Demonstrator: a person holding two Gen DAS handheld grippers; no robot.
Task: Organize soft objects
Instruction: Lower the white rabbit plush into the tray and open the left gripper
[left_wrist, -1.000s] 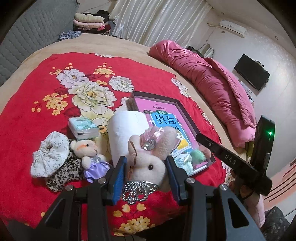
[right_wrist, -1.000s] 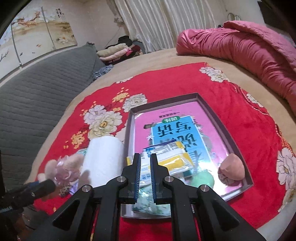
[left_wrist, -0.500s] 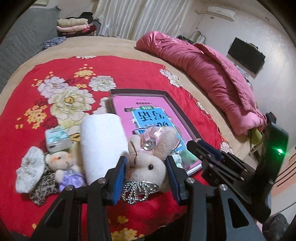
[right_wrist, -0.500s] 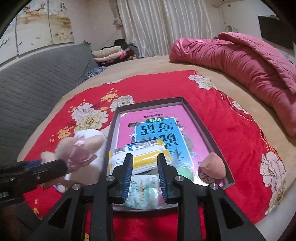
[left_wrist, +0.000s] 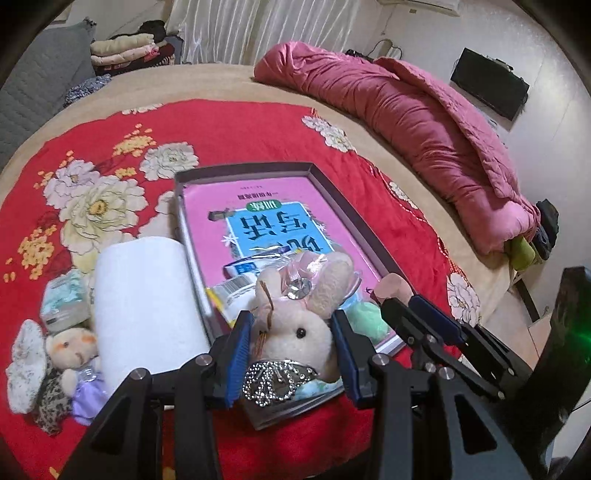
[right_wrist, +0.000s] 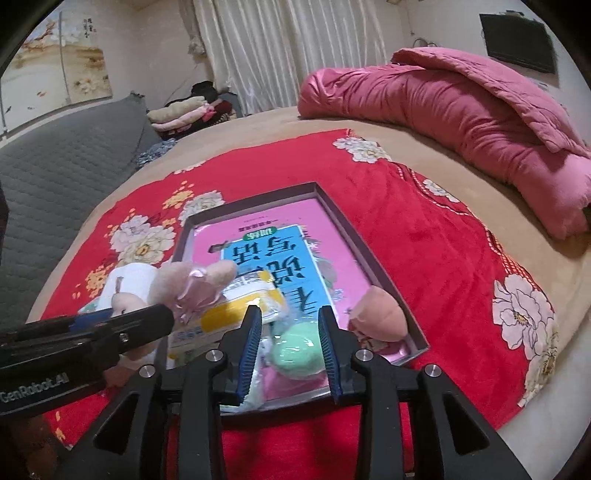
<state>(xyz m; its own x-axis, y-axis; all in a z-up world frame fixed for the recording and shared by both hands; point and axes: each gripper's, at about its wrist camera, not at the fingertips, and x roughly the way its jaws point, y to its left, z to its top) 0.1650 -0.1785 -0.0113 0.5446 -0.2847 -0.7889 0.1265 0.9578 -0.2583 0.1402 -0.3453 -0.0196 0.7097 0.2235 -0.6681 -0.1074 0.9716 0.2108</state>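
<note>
My left gripper clamps the plush rabbit above the tray for dropping in. My right gripper gapes, empty, over the green sponge

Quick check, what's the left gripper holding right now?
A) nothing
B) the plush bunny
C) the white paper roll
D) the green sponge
B: in the left wrist view the left gripper has its blue pads pressed against both sides of the plush bunny, held above the near end of the tray.
</note>
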